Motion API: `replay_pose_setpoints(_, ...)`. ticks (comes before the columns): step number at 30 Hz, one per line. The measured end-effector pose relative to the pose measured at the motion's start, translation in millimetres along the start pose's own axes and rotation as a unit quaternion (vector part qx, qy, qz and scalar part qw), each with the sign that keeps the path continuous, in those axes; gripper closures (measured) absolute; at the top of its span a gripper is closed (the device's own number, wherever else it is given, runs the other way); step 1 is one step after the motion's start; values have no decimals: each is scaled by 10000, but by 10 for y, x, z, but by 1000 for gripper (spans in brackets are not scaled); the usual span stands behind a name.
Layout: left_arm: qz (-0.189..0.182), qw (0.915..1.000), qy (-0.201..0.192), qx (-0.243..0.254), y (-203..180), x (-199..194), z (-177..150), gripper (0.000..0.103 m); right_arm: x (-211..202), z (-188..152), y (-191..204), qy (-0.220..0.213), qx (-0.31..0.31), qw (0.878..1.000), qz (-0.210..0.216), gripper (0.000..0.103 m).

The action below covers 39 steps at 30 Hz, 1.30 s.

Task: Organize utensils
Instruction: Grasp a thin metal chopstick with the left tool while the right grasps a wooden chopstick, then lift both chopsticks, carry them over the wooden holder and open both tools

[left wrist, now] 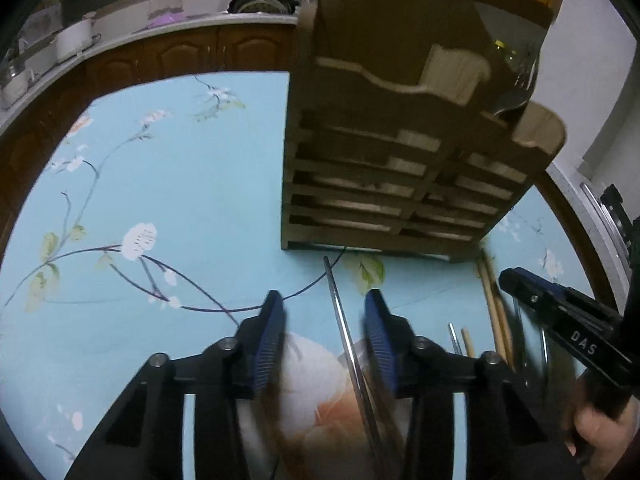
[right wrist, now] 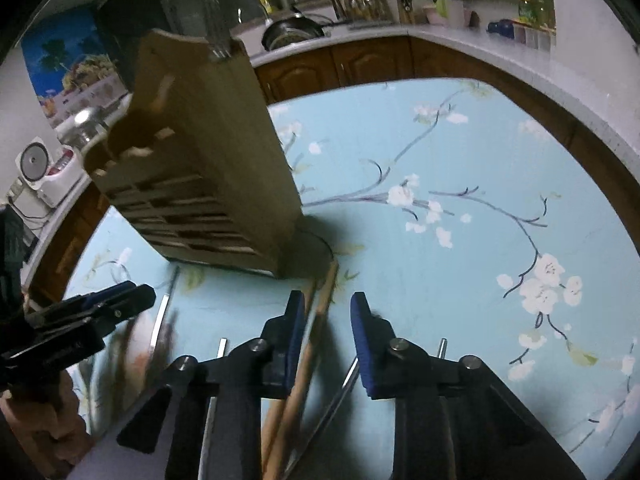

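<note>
A slatted wooden utensil holder stands upright on the table. In front of it lie loose utensils. My left gripper is open over a thin metal rod, which runs between the jaws close to the right pad; the left pad is well clear of it. My right gripper is open over a pair of wooden chopsticks that lie beside its left pad, with a gap to the other pad. A second metal rod lies lower between those jaws. Each gripper shows at the other view's edge.
A light blue floral cloth covers the round table. Brown cabinets and a pale counter curve around it, carrying a pan, pots and bottles. A rice cooker sits at the left. A hand grips the right tool.
</note>
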State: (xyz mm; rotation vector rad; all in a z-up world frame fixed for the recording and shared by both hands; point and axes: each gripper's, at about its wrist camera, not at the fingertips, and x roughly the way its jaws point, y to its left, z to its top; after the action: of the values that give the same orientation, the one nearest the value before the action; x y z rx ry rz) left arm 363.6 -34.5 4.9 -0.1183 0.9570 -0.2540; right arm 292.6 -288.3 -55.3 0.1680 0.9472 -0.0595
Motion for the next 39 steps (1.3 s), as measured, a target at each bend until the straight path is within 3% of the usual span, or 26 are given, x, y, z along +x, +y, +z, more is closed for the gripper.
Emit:
replay_pose_setpoints(7,176,9994,126,279,-124,241,38,70,73,65,82,203,-304,9990,-251,85)
replay_pose_setpoints(11,460,9973,77,564,-236,313,24,83,78,74,143,226,-497,9979,-358,86)
replay_pose_setpoints(12,462,9971,62,598,-250,330,20,85,68,72,140,227,-498,9978,-373,92)
replay_pose_setpoints(14,421,9973,74,596,-260,361,21,97,59,68,153,223,-494,9979,-347,94)
replay_pose_setpoints(20,198,9989,106,403,-203,372,-4,100,-113,22,88,111,-98,9999,25,97)
replay_pose_setpoints(30,-356,9987,-327,134,-183,-100,-171,100,-674,36,76,-356,65,9983,467,98)
replay_pose_setpoints(39,-745,9921,-1009,-26,-75,-943,-301,100,-1217,-1,201,-890,24,9936,701,98)
